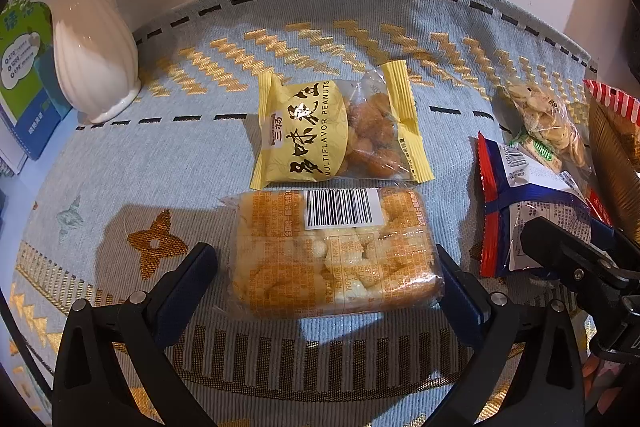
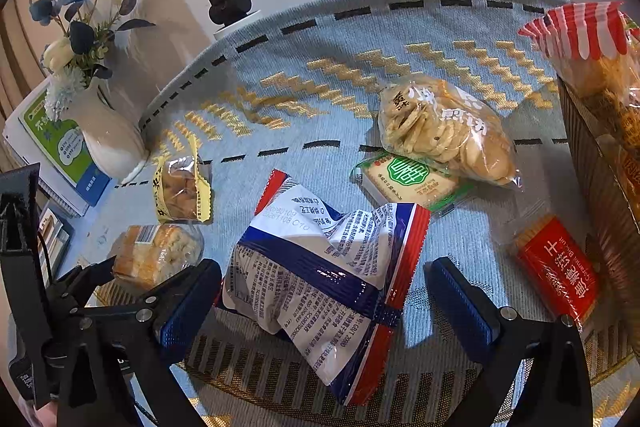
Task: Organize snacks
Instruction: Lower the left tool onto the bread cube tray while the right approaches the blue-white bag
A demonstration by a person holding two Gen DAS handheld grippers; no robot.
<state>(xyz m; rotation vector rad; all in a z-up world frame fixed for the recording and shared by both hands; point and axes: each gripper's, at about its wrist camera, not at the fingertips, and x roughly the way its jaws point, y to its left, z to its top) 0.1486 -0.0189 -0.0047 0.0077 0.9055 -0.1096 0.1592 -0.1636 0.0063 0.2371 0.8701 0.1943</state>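
A clear pack of puffed rice cake [image 1: 332,251] lies on the cloth between the fingers of my open left gripper [image 1: 324,279]; the right finger touches its edge, the left one stands apart. Just beyond it lies a yellow peanuts pack [image 1: 336,131]. In the right wrist view my right gripper [image 2: 324,303] is open around a crumpled white, blue and red bag [image 2: 320,275], with both fingers a little off it. The rice cake [image 2: 156,255] and peanuts [image 2: 182,187] show at the left there.
Behind the bag lie a bag of round crackers [image 2: 444,131], a green-label pack [image 2: 412,183] and a red biscuit pack [image 2: 556,267]. A woven basket [image 2: 600,167] holding snacks stands at the right. A white vase [image 1: 96,47] and books sit at the left.
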